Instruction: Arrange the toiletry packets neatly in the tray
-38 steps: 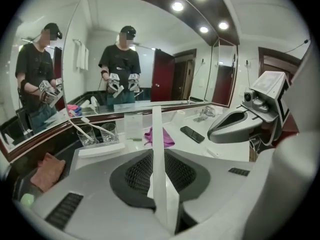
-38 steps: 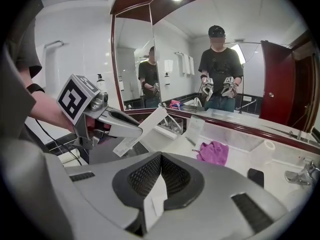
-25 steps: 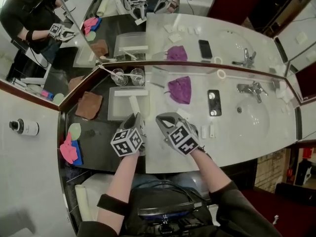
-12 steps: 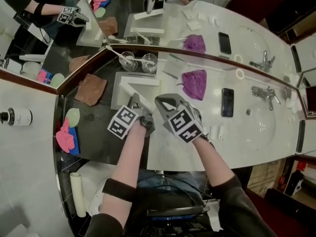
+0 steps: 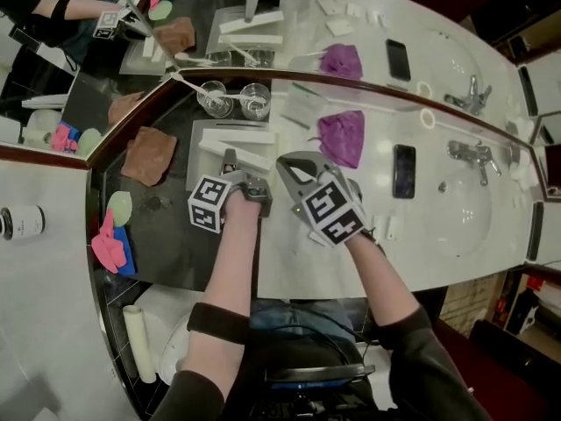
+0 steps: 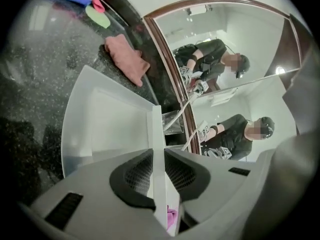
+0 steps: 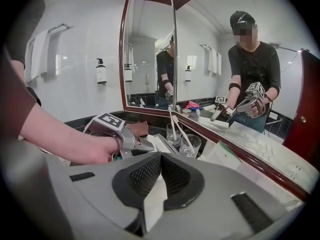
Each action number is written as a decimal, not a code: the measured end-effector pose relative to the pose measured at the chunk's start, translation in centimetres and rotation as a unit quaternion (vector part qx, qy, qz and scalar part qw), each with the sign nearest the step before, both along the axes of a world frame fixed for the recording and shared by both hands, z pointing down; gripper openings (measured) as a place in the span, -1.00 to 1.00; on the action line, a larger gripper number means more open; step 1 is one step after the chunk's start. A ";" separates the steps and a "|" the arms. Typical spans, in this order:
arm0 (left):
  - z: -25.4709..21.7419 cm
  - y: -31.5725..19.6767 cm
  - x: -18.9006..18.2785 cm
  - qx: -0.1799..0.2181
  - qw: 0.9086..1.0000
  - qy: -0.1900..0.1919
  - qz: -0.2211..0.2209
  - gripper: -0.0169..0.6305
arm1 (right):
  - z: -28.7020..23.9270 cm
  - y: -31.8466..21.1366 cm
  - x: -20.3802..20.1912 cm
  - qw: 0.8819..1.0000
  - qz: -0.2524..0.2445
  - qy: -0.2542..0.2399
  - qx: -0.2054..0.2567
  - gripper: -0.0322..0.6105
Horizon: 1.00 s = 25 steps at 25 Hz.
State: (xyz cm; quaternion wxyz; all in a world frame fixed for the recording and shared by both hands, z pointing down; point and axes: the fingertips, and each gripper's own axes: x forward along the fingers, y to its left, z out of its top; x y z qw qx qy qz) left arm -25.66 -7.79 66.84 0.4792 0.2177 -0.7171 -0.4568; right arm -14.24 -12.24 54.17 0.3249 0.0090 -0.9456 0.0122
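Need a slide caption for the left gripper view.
Left claw clamps a long white toiletry packet edge-on over the translucent white plastic tray.

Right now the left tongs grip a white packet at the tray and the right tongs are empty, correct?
No. The right tongs are not empty: the right gripper view shows them shut on a thin packet. The left tongs do grip a white packet at the tray.
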 end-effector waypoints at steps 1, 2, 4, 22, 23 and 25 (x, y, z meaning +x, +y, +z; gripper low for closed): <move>0.2 -0.1 0.0 0.002 1.000 0.004 -0.005 -0.76 | 0.1 -0.2 0.2 1.000 0.002 0.001 -0.001 -0.89; 0.3 -0.3 -0.1 0.004 1.000 0.006 -0.010 -0.76 | 0.3 -0.3 0.5 1.000 0.004 0.003 -0.002 -0.89; 0.4 -0.4 -0.3 0.006 1.000 0.007 -0.019 -0.76 | 0.5 -0.6 1.0 1.000 0.008 0.005 -0.004 -0.89; 0.0 -1.6 -0.5 0.053 0.997 0.003 -0.050 -0.20 | 1.0 -0.5 1.7 1.000 0.008 0.010 -0.008 -0.89; 0.0 -1.5 -0.4 0.051 0.998 0.001 -0.049 -0.20 | 0.9 -0.4 1.7 1.000 0.009 0.010 -0.007 -0.89; -0.2 -1.3 -0.4 0.046 0.998 -0.001 -0.046 -0.20 | 0.8 -0.3 1.7 1.000 0.010 0.009 -0.007 -0.89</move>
